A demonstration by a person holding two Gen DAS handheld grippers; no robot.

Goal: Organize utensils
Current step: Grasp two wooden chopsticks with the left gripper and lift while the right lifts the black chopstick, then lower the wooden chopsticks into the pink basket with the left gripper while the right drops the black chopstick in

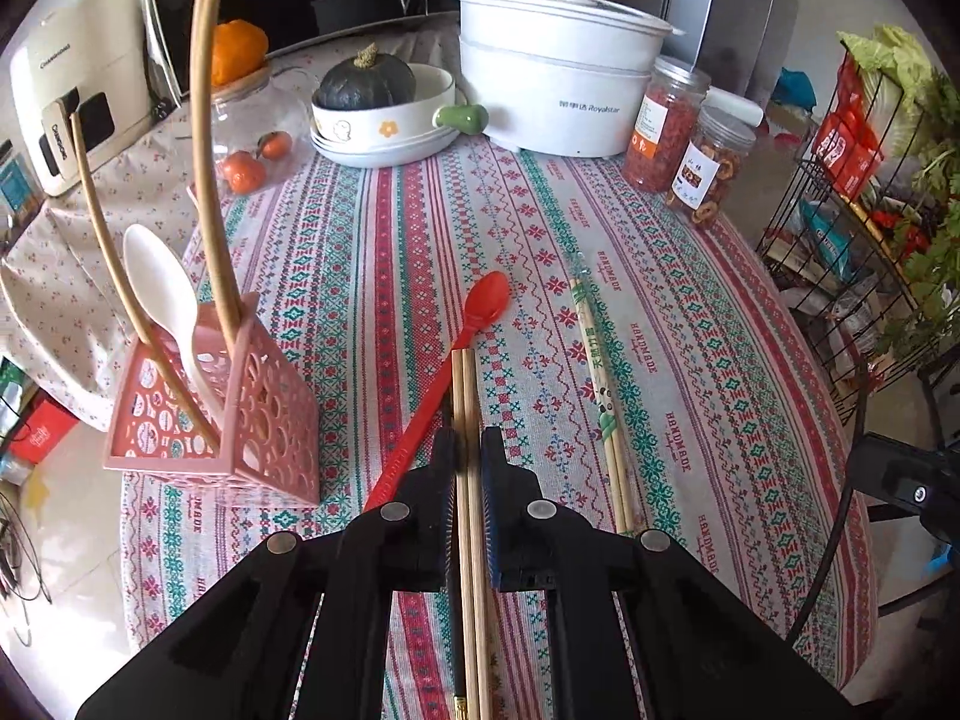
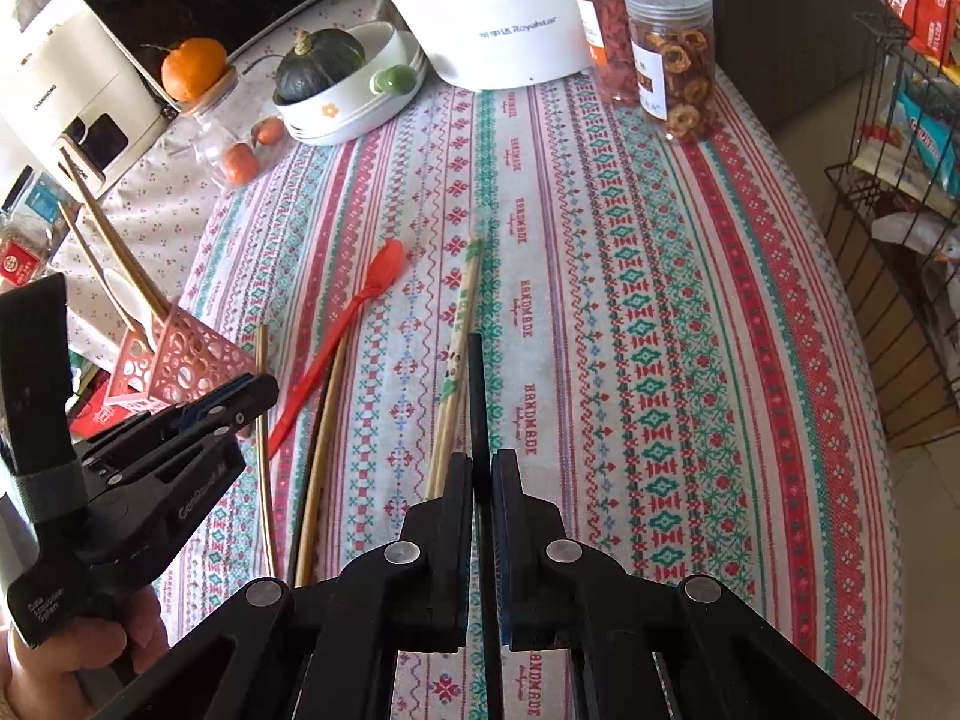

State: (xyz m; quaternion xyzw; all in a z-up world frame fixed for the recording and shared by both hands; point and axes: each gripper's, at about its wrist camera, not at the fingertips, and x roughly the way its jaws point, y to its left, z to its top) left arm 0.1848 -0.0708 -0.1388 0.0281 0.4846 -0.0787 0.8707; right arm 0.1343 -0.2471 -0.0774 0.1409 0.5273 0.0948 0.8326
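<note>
The left gripper [image 1: 467, 450] has its fingers pinched on a pair of bamboo chopsticks [image 1: 465, 396], lifted over the table [image 1: 690, 312] just beside the pink utensil holder [image 1: 240, 420]. The right gripper [image 2: 480, 474] pinches a single black chopstick [image 2: 475, 384]. The risk – the thin pair pivoting or slipping apart in the pinch, or its tips catching the holder's rim and tipping the holder.

Woven patterned cloth on table [image 1: 690, 312], matt. Perforated pink plastic holder [image 1: 240, 420], semi-gloss. Red spoon [image 1: 474, 312]: glossy plastic. White spoon [image 1: 159, 282]: smooth plastic. Held chopsticks [image 1: 467, 420]: pale wood or bamboo, matt. Wrapped chopsticks [image 1: 594, 360]: printed sleeve, clear film or paper unclear. Far white pot [image 1: 558, 78]: glossy.
</note>
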